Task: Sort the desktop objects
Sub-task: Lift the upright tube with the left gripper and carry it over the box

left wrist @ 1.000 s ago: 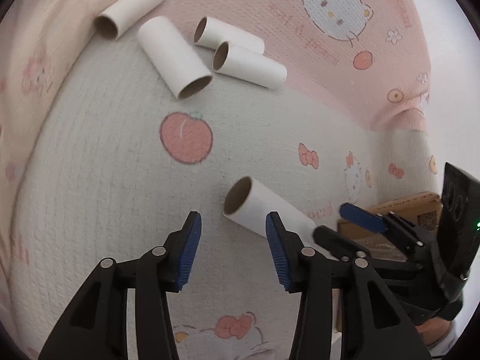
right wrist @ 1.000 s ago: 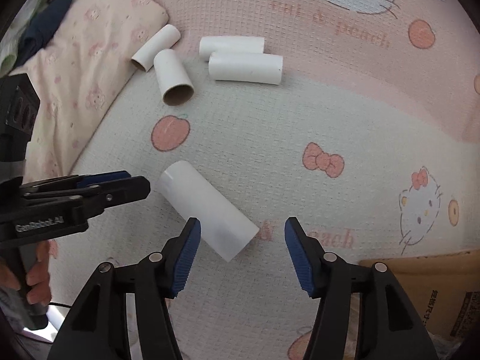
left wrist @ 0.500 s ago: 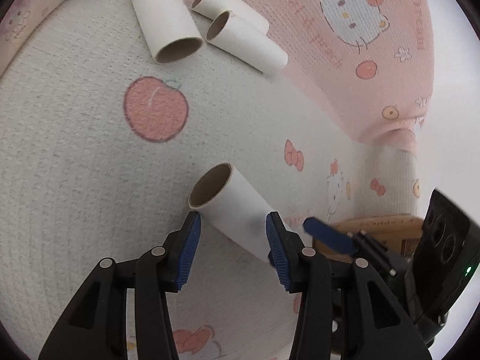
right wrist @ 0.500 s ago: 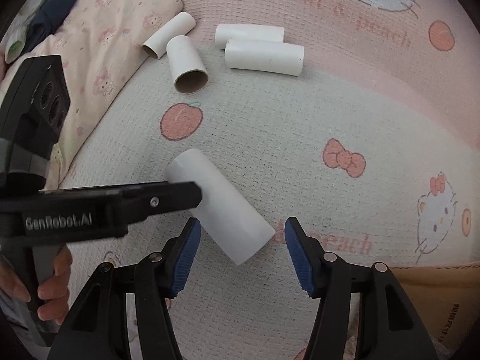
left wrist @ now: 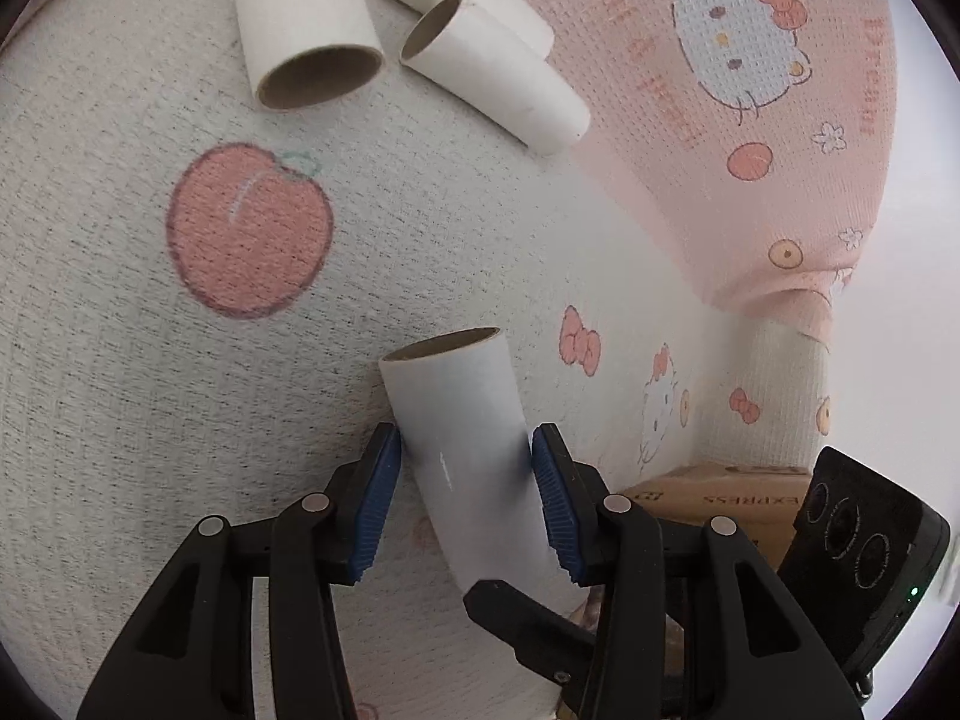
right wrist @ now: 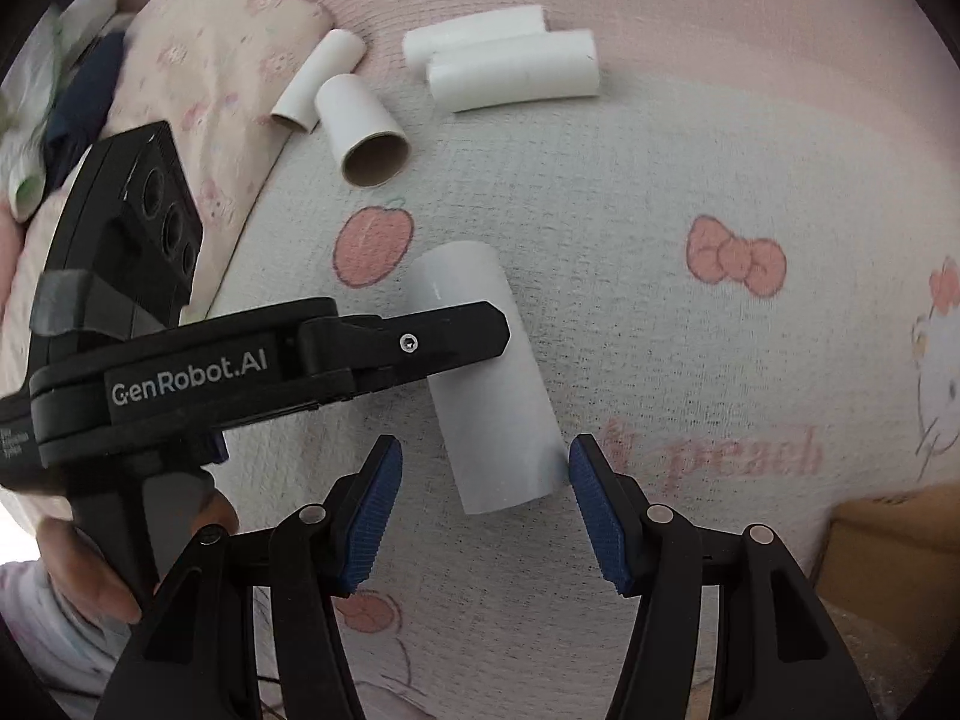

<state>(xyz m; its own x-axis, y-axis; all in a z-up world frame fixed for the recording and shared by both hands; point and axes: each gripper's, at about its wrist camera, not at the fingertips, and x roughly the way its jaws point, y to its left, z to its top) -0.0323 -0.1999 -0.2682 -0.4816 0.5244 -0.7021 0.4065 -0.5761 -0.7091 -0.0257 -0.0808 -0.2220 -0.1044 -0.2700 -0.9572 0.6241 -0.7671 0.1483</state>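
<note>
A white cardboard tube [left wrist: 462,438] lies on the Hello Kitty blanket [left wrist: 150,390]. My left gripper [left wrist: 465,498] is open and straddles the tube's middle, its blue pads close against both sides with no clear squeeze. In the right wrist view the same tube [right wrist: 486,408] runs toward me, and its near end sits between the pads of my open right gripper [right wrist: 486,504], nearer the right pad. The left gripper's black finger [right wrist: 420,345] crosses over the tube there. Part of the right gripper's finger [left wrist: 522,612] shows under the tube's lower end.
Several more white tubes lie at the back: a wide one [right wrist: 360,126], a thin one [right wrist: 318,78] and a pair side by side [right wrist: 510,78]. A pink pillow [right wrist: 210,72] is at left, a cardboard box [right wrist: 888,540] at lower right. A hand [right wrist: 90,570] holds the left gripper.
My left gripper has moved forward and down until its pads flank the tube. My right gripper has sunk a little toward the tube's near end. Both jaws kept their width.
</note>
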